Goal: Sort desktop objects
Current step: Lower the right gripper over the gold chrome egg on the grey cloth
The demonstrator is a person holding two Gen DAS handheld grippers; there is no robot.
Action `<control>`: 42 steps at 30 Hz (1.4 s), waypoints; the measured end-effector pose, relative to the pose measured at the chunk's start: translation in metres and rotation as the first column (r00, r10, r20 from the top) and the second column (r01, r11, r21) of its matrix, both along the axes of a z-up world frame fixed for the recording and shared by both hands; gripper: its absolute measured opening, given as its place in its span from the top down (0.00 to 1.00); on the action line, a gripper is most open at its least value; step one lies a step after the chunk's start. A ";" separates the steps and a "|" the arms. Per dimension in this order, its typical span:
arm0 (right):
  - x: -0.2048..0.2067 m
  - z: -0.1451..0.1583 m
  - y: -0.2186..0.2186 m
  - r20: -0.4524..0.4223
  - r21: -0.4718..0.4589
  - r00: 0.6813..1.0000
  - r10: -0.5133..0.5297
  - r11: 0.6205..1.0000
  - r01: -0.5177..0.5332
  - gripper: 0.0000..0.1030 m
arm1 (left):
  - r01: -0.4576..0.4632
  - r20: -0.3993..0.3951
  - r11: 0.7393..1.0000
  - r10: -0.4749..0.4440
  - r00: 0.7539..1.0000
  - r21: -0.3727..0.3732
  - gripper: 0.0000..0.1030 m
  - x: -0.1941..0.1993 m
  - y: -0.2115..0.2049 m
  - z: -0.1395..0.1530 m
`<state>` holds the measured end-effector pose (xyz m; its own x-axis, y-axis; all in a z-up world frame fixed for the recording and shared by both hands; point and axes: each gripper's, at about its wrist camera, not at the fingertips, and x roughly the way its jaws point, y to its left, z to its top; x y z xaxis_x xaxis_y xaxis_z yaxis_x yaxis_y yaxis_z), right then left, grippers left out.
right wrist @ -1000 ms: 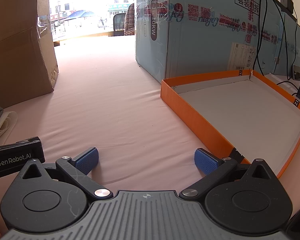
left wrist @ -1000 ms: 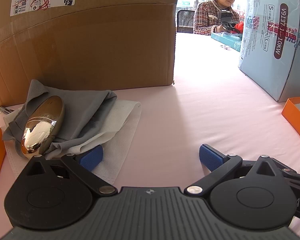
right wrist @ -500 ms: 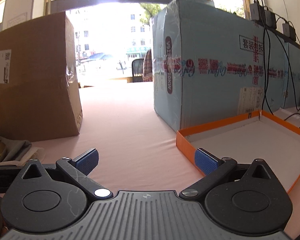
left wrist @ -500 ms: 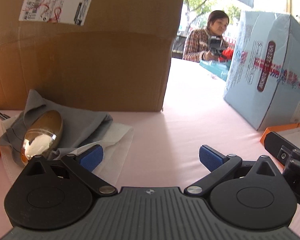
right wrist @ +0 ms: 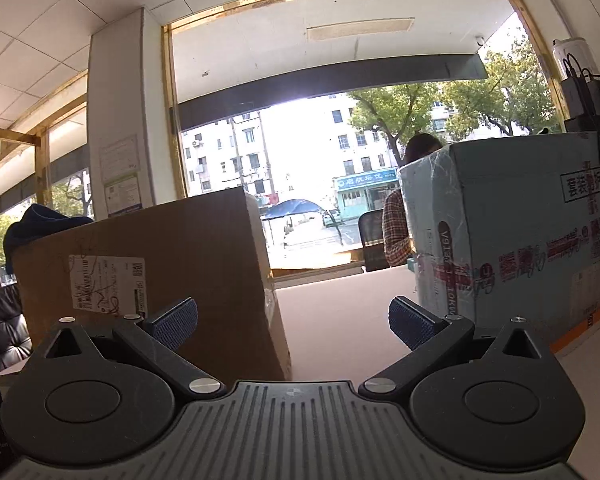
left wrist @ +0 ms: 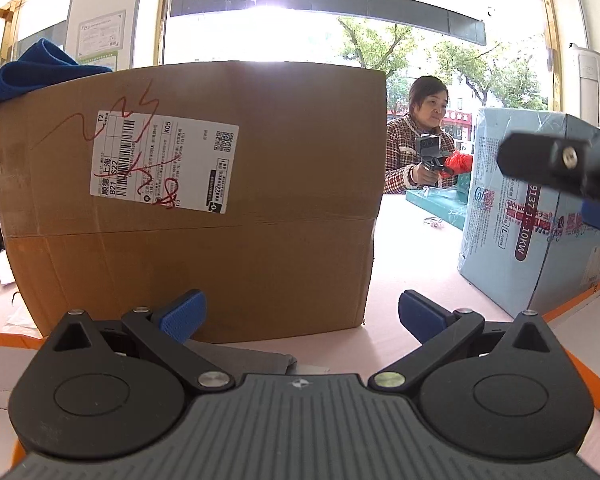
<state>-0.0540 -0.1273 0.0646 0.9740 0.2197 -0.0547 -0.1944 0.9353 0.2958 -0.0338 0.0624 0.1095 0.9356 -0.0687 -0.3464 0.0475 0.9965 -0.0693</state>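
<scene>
Grey cloth (left wrist: 256,354): only a strip of it shows in the left wrist view, flat on the pink table (left wrist: 400,272), just ahead of the left gripper (left wrist: 302,312) and mostly hidden under the gripper body. It sits at the foot of the cardboard box (left wrist: 204,200), touching or nearly so (cannot tell which). A white edge pokes out beside it, toward the middle of the frame.

Left gripper: jaws spread wide, nothing between the blue pads (left wrist: 182,316). The cloth lies below and slightly left of the gap, not in it.

Right gripper (right wrist: 293,320): also spread wide, holding nothing; it looks level over the table toward the window. No cloth shows in this view.

Orange tray (left wrist: 572,308): its rim runs along the right edge of the left view, near the right pad. A second orange edge shows at far left (same tray or another, cannot tell).

Cardboard box stands upright, shipping label (left wrist: 164,162) with red scribbles facing the camera, blue fabric (left wrist: 32,74) draped on its top left corner. Light blue carton (left wrist: 540,240) stands to the right, well apart from the box, with pink table between them. Part of the right-hand device (left wrist: 560,160) crosses the upper right of the left view.

Behind the table a woman (left wrist: 420,140) in a plaid jacket holds a dark device near something red.
</scene>
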 end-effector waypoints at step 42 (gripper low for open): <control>0.151 -0.060 0.090 -0.443 0.511 0.474 0.761 0.649 -0.564 0.21 | -0.054 -0.371 0.998 0.058 0.927 0.022 0.16 0.064 0.060 -0.075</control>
<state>0.0975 -0.0375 0.0049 0.3007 0.8832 -0.3599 -0.4197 0.4614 0.7817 0.0304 0.1220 0.0342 0.7423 -0.0138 -0.6699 -0.0354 0.9976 -0.0598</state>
